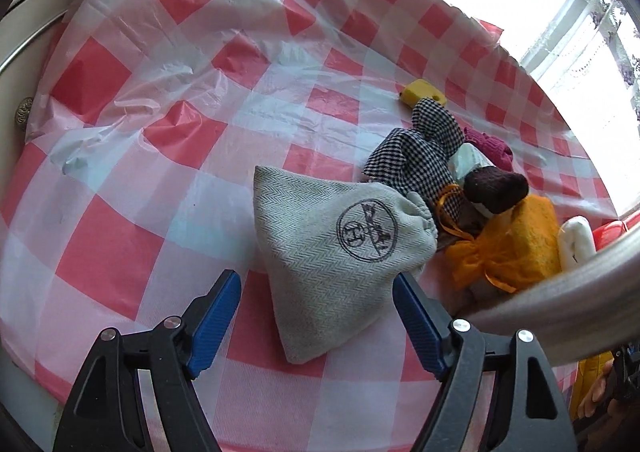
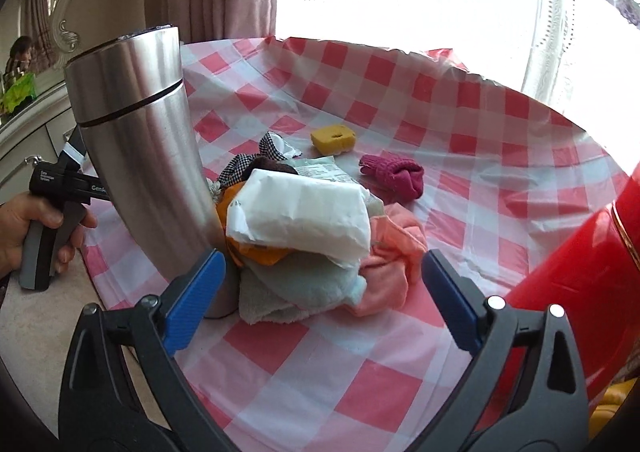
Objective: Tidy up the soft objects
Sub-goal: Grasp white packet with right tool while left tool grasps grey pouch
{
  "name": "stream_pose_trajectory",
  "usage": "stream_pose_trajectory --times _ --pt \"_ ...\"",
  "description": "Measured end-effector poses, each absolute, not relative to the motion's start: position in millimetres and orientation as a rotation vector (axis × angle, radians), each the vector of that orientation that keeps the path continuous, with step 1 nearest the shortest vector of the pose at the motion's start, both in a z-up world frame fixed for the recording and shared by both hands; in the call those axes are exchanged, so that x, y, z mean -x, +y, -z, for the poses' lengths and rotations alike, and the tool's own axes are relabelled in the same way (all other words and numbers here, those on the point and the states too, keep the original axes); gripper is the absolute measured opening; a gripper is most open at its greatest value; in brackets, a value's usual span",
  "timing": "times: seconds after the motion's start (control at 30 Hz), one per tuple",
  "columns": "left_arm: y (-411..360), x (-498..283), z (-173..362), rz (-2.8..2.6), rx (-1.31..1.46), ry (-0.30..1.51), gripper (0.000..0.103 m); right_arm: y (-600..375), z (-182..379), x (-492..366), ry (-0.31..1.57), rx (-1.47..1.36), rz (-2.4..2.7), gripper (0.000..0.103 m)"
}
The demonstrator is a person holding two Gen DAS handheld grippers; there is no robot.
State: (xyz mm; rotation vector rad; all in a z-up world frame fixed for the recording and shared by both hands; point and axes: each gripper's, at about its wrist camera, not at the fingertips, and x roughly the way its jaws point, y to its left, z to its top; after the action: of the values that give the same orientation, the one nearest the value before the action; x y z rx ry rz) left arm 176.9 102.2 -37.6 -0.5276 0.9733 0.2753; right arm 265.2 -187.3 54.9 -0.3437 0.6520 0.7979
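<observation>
Left wrist view shows the left gripper [image 1: 316, 308] with fingers released astride a grey pouch [image 1: 340, 244] lying apart on the counter [image 1: 120, 212], while the heap [image 2: 308, 236] at two o'clock, before the right gripper's [image 2: 320, 300] empty spread fingers, looks largely unsorted.

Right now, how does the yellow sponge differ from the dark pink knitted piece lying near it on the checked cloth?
The yellow sponge is a firm-looking block with a hole in its top; the dark pink knitted piece is rolled and crumpled. The sponge lies farther from the pile than the knit. Both rest apart on the tablecloth, untouched by either gripper.
</observation>
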Motion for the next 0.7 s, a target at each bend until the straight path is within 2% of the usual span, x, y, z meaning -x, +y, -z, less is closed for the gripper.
stream_pose_trajectory --times 0.2,0.43,0.7 --pt "97.0 -188.0 48.1 -0.258 0.501 0.976 0.079 -171.7 -48.7 -272.6 0.627 0.382 -0.880 0.100" --pt "94.0 -189.2 47.1 -0.243 0.465 0.959 0.060 -163.3 -45.1 -285.5 0.626 0.386 -0.895 0.101" --pt "93.2 -187.3 47.3 -0.237 0.462 0.949 0.044 -160.3 -39.4 -298.4 0.651 0.344 -0.889 0.101"
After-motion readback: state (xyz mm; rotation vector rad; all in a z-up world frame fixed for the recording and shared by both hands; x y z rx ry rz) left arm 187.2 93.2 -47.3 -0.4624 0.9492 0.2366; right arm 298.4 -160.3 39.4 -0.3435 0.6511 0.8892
